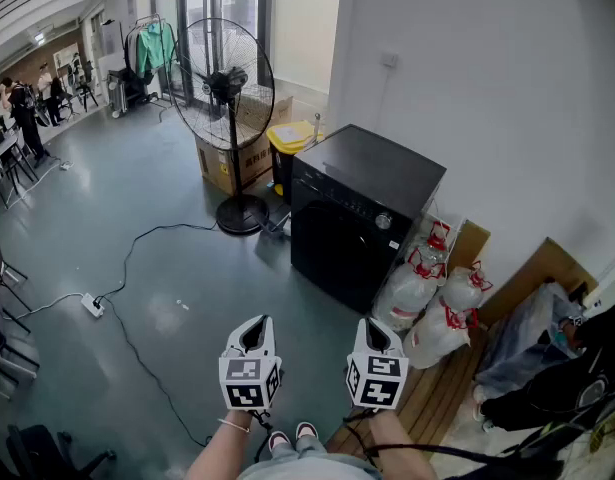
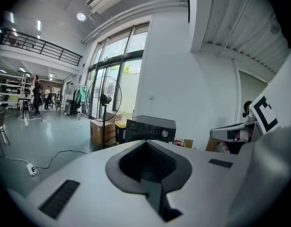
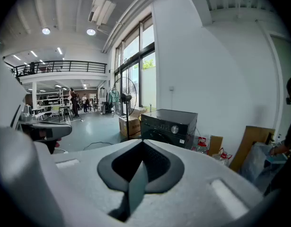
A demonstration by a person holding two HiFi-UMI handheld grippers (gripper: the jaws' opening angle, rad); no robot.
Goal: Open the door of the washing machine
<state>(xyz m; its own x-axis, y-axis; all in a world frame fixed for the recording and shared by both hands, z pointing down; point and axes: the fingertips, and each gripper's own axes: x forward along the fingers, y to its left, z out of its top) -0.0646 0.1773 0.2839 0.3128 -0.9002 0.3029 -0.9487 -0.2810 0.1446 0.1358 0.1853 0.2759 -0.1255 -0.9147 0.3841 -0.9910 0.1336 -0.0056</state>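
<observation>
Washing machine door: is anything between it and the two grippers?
Nothing visible. Only bare floor separates the left gripper and right gripper from the washing machine; the fan stands beside it at picture left, the bottles at picture right.

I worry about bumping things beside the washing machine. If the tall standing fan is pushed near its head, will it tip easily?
It would probably rock rather than slide: the fan carries a large caged head on one thin pole. Its round base looks wide and flat, so a light push likely would not topple it.
</observation>
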